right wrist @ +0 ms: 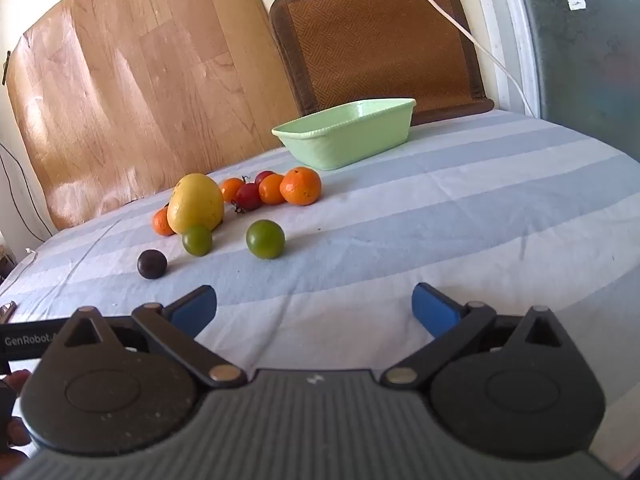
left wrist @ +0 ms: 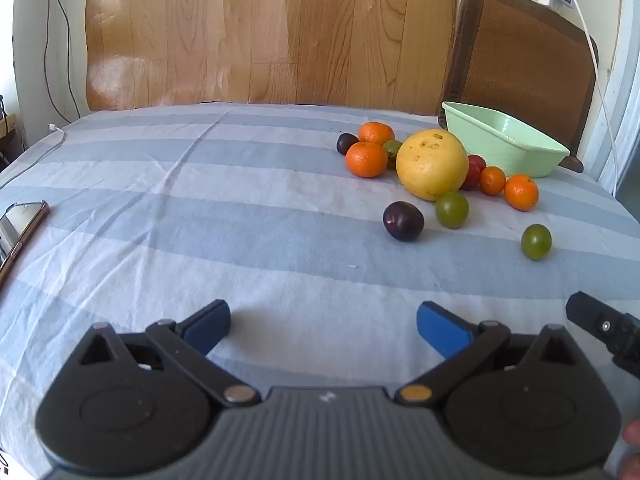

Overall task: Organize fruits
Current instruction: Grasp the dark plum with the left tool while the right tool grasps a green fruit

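Fruit lies loose on a blue-and-white striped cloth (left wrist: 240, 220): a big yellow grapefruit (left wrist: 432, 164) (right wrist: 195, 202), several tangerines (left wrist: 366, 159) (right wrist: 301, 186), red tomatoes (right wrist: 249, 196), two green fruits (left wrist: 452, 209) (right wrist: 265, 239) and a dark plum (left wrist: 403, 221) (right wrist: 152, 264). An empty pale green dish (left wrist: 504, 140) (right wrist: 348, 134) stands behind them. My left gripper (left wrist: 323, 326) hovers open over bare cloth, well short of the fruit. Open too, my right gripper (right wrist: 314, 308) sits near the front with nothing between its fingers.
A phone (left wrist: 20, 236) lies at the cloth's left edge. A wooden board (left wrist: 260, 32) and a brown woven mat (right wrist: 380, 36) lean against the wall behind. A white cable (right wrist: 460, 28) hangs at the right. The right gripper's tip (left wrist: 600, 324) shows in the left view.
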{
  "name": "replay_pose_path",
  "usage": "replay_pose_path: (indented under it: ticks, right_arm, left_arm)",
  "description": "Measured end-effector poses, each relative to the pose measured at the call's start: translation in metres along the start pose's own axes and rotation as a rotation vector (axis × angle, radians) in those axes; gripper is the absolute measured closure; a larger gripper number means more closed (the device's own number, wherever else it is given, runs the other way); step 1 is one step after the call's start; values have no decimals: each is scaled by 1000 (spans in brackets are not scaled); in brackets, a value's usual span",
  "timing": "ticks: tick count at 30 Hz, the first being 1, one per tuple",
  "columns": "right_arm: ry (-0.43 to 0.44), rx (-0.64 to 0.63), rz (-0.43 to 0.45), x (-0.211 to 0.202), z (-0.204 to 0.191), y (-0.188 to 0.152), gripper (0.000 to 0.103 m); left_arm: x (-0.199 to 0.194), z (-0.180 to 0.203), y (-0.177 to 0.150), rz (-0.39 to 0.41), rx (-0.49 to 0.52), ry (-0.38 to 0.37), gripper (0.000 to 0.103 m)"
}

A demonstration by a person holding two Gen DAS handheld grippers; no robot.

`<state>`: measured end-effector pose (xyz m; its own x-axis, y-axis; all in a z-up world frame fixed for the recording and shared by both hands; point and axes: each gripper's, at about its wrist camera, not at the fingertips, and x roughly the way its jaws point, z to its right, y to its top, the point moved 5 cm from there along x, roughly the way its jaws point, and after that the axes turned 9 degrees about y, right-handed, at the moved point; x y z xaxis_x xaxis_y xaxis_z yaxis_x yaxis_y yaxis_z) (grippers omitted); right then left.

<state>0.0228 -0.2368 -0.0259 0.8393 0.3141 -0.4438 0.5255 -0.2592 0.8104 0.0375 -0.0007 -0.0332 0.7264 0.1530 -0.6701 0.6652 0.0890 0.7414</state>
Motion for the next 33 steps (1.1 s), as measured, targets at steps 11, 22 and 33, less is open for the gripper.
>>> replay_pose_path:
  ticks: [11, 22, 33]
  right_arm:
    - [9, -143, -12, 4, -2, 6, 32]
    - [103, -328, -72, 30, -17, 32, 64]
    - [230, -374, -206, 66, -27, 37, 72]
  left_arm:
    - [-8, -2, -8, 119, 99, -91, 0]
    - [14, 31, 64, 182, 180, -242, 26]
    - [42, 45, 47, 91, 234, -258, 68]
